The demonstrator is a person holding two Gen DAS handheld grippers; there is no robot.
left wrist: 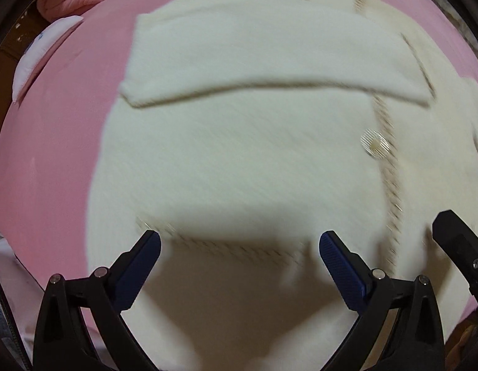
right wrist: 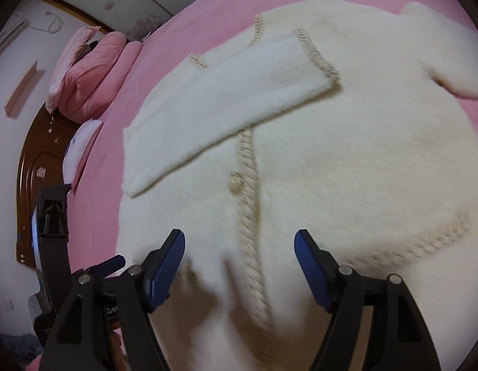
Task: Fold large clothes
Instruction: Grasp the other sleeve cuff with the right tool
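Lying flat on the pink bedsheet (right wrist: 177, 46), the fluffy cream cardigan with braided beige trim (right wrist: 347, 160) has one sleeve (right wrist: 226, 105) folded across its chest, narrowing it for folding. Above the cardigan's hem, the left gripper (left wrist: 239, 247) and right gripper (right wrist: 239, 247) hover spread wide, grasping nothing, probably preparing to pinch the hem.

You have a bed with a pink sheet (right wrist: 183, 31) before you. A cream fuzzy cardigan (right wrist: 347, 160) lies flat on it, one sleeve (right wrist: 226, 102) folded across its front. Near the headboard (right wrist: 38, 142), a folded pink quilt (right wrist: 90, 74) and a white pillow (right wrist: 81, 145) rest on the sheet.
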